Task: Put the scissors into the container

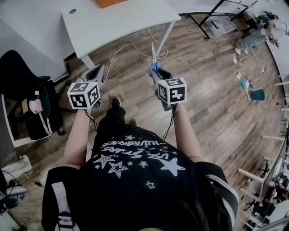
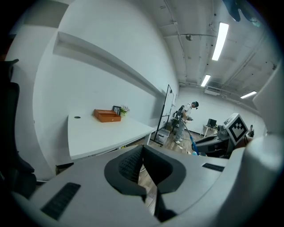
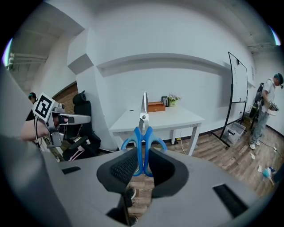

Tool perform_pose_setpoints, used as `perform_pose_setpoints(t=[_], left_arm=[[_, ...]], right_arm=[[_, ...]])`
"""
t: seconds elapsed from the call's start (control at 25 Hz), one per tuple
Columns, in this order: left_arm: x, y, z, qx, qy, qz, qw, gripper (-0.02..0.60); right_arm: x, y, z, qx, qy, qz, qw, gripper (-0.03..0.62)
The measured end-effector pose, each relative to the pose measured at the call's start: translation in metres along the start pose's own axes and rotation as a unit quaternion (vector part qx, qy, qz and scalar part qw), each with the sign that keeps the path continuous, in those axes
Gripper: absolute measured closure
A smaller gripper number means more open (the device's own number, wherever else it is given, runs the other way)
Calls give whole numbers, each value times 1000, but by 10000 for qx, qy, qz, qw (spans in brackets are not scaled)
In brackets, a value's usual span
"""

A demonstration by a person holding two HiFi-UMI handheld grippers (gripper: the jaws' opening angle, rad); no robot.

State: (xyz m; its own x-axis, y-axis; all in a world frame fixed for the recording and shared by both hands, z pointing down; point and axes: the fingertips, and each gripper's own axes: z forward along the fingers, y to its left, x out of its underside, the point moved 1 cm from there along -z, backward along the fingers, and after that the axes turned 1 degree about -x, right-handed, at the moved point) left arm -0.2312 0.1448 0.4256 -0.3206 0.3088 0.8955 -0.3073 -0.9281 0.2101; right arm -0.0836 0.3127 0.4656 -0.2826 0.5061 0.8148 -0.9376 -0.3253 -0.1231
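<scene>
Blue-handled scissors (image 3: 143, 131) stand upright with the blades pointing up, and my right gripper (image 3: 142, 165) is shut on their handles. From the head view the scissors (image 1: 154, 62) stick out ahead of the right gripper (image 1: 156, 75), above the wooden floor. My left gripper (image 1: 95, 74) is level with it on the left, shut and empty (image 2: 142, 165). The orange container (image 3: 156, 106) sits at the far side of the white table (image 3: 155, 120). It also shows in the left gripper view (image 2: 106, 115) and at the top edge of the head view (image 1: 110, 2).
A black office chair (image 1: 28, 92) with a bag stands at the left. A white cable (image 1: 131, 47) trails over the floor under the table. A person (image 3: 265, 104) with a mop stands far right near a black frame stand (image 1: 216, 11). Small litter (image 1: 249, 88) lies on the floor.
</scene>
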Motion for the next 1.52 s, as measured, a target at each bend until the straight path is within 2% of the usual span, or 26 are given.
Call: perform_pose_setpoints(t=[0.4,0.8,1.04,1.36,1.52], left_arm=[[2,16,29,-25,98,-183,9998,561],[-24,56,110,73,119,-352,9993,561],[-52,96,171,54,132,-436,9989,561],[-99,153,266,129,354,-581,9976,561],[-130,178,301,200,323,-504,9980,561]], right_arm=[[-11,-15,25,3,77,-24,10000,497],[-41,-59,80,150,249,-49,9996,497],[-77,-96,138,208,353,-36,9992,497],[-146,-139,220,238,429,-11,9988,497],[-177,-159,256,284,491,-23,9984,498]])
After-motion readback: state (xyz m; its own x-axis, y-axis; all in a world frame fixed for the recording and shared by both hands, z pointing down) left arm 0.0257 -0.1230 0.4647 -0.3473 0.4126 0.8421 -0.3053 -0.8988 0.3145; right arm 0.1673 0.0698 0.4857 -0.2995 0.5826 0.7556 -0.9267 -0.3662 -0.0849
